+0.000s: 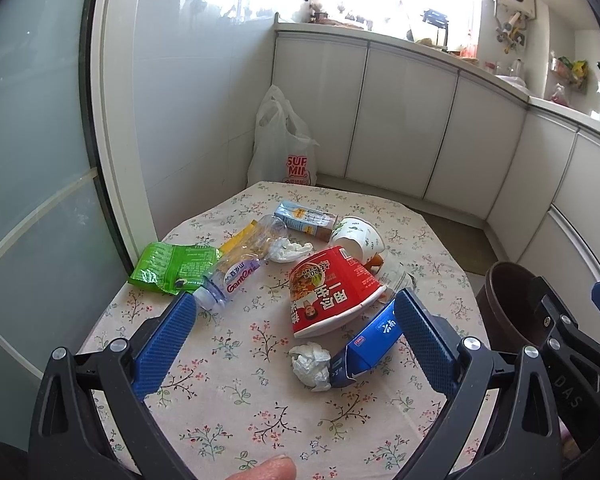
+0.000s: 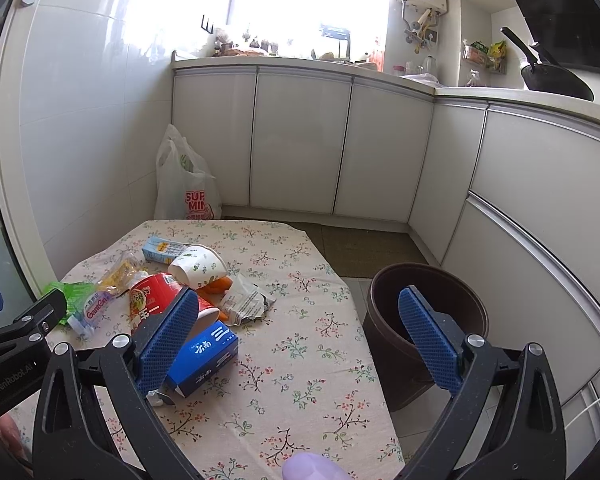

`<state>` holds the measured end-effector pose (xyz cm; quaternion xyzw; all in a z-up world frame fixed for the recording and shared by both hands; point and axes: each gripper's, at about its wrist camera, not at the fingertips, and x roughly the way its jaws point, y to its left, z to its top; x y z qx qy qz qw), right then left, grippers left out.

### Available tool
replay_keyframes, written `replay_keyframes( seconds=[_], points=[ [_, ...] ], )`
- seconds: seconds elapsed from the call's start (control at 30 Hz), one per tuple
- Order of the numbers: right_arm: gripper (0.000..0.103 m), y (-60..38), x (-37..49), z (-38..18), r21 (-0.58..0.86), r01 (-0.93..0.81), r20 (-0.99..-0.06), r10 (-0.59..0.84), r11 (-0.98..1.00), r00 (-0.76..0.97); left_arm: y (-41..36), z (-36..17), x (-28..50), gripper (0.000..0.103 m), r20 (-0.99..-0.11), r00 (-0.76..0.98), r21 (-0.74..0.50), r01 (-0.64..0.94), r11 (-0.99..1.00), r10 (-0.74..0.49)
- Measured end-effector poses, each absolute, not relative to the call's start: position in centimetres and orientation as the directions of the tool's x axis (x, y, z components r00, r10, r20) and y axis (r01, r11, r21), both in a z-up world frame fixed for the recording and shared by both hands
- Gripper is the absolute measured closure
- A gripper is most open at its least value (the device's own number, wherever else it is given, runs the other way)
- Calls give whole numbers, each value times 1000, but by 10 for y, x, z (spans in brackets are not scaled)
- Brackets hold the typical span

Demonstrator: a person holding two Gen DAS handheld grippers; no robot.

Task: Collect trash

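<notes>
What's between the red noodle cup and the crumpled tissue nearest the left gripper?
Bare floral tablecloth only, in the left wrist view. The red noodle cup and the crumpled tissue sit apart; the blue carton lies just right of that gap.

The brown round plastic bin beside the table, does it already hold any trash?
No, the brown round plastic bin shows only its bare dark inside in the right wrist view, and the trash lies on the floral tablecloth.

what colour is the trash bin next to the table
Dark brown, inside and out. The trash bin shows best in the right wrist view, standing on the floor beside the table.
</notes>
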<state>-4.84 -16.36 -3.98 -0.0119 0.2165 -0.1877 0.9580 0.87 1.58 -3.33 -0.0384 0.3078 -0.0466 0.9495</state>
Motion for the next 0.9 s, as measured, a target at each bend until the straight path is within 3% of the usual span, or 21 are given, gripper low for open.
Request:
replay_keyframes(
  seconds=[0.43,0.63,0.9],
  points=[
    [7,-163,-46,-45,-116,353,-424,-367,929,828,16,-36,11,7,-592,799,-98,59,993,-106],
    [7,-163,-44,-44,-184,344,-474,-390,921,789,16,-37,11,7,-598,795,-96,57,994,-103],
    [7,-164,-46,-46,-140,353,-444,-377,925,813,16,-39,12,7,-605,790,-93,53,994,-99]
  ],
)
